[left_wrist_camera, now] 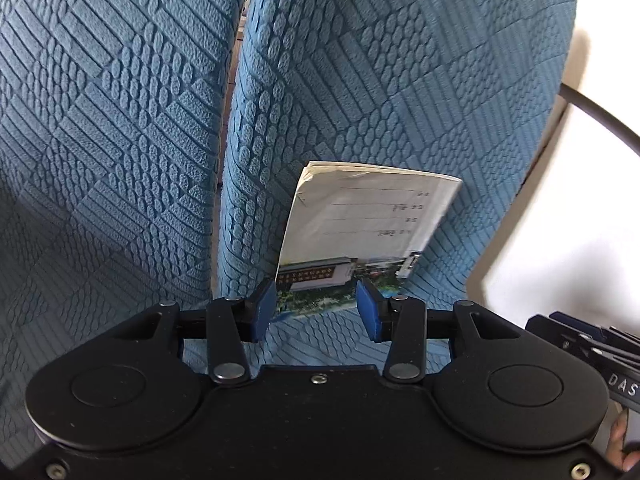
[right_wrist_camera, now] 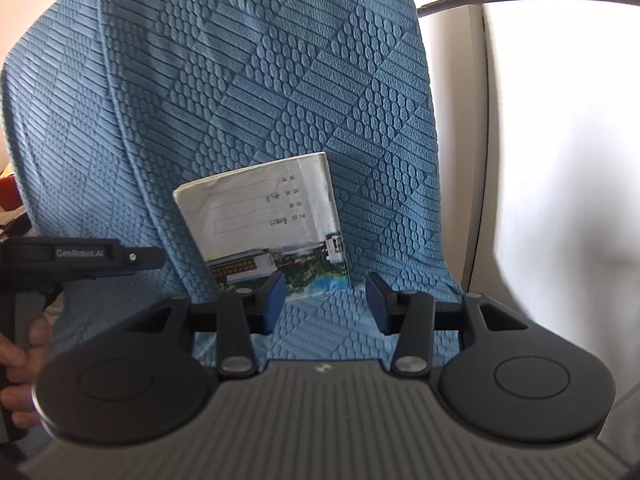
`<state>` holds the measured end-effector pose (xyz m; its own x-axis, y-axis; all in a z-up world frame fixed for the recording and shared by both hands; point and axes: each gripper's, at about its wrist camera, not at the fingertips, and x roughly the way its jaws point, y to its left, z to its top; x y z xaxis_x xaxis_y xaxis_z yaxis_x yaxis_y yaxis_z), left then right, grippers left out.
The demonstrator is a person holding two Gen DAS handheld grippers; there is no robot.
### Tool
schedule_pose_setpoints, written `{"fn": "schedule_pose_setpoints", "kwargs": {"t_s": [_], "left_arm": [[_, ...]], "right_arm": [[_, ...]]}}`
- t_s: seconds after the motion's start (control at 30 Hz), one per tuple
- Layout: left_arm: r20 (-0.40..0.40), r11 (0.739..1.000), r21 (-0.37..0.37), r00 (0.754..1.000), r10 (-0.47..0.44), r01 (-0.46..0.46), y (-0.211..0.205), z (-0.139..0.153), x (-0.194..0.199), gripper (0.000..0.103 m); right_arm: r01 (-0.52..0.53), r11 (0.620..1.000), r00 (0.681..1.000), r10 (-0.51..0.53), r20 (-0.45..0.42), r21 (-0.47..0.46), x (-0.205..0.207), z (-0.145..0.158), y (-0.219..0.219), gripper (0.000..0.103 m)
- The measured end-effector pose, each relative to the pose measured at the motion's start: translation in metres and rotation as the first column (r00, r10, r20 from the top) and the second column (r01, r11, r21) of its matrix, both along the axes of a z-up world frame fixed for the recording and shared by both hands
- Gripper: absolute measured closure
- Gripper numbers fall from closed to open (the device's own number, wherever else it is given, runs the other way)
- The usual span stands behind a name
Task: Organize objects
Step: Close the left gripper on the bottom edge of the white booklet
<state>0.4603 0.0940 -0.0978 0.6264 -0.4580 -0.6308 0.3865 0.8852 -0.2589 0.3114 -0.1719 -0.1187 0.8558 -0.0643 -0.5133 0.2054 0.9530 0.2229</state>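
Booklet (left_wrist_camera: 360, 232) seemingly against cushion (left_wrist_camera: 400, 80)

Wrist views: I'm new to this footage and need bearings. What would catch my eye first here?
The booklet, white with a photo strip on its cover, leans against a blue textured cushion at mid-frame in both views. Each hand-held gripper is open just in front of it: the left and the right, neither touching it. At far right stands a bright white wall.

— Any lettering? "GenRobot.AI" in pale print on the left gripper (right_wrist_camera: 84, 254), seen at left.
— And "DAS" on the right gripper (left_wrist_camera: 622, 386). The booklet (right_wrist_camera: 272, 220) print's too small to read.
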Motion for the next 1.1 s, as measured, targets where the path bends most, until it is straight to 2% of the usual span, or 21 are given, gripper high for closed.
{"fn": "schedule_pose_setpoints", "kwargs": {"t_s": [0.3,0.4,0.47,0.63,0.8,0.97,1.0,1.07,1.1], "left_arm": [[-0.038,0.999,0.042,0.999,-0.012,0.014,-0.016,-0.038,0.047,0.060],[-0.052,0.998,0.055,0.999,-0.014,0.017,-0.021,-0.051,0.058,0.058],[-0.068,0.998,0.061,0.997,-0.020,0.024,-0.027,-0.061,0.066,0.058],[-0.090,0.995,0.091,0.996,-0.026,0.034,-0.037,-0.081,0.077,0.058],[-0.095,0.995,0.091,0.995,-0.035,0.044,-0.043,-0.091,0.088,0.058],[-0.116,0.993,0.072,0.989,-0.090,0.099,-0.056,-0.104,0.096,0.058],[-0.118,0.991,0.080,0.988,-0.099,0.108,-0.059,-0.107,0.097,0.058],[-0.125,0.989,0.092,0.987,-0.106,0.118,-0.063,-0.112,0.099,0.059],[-0.130,0.989,0.090,0.986,-0.108,0.121,-0.065,-0.114,0.100,0.059]], "right_arm": [[-0.060,0.998,0.998,0.060,-0.019,0.022,0.069,-0.031,-0.029,0.056],[-0.109,0.994,0.994,0.109,-0.029,0.018,0.088,-0.043,-0.033,0.056],[-0.151,0.988,0.987,0.151,-0.047,0.015,0.102,-0.053,-0.034,0.056],[-0.178,0.984,0.979,0.178,-0.096,0.005,0.132,-0.073,-0.042,0.056],[-0.198,0.980,0.974,0.197,-0.111,0.005,0.152,-0.084,-0.047,0.056],[-0.276,0.961,0.955,0.273,-0.120,-0.012,0.171,-0.092,-0.047,0.056],[-0.286,0.958,0.952,0.282,-0.119,-0.016,0.174,-0.093,-0.047,0.055],[-0.302,0.953,0.948,0.298,-0.114,-0.017,0.180,-0.097,-0.048,0.041],[-0.320,0.947,0.942,0.317,-0.111,-0.015,0.181,-0.098,-0.048,0.041]]}}
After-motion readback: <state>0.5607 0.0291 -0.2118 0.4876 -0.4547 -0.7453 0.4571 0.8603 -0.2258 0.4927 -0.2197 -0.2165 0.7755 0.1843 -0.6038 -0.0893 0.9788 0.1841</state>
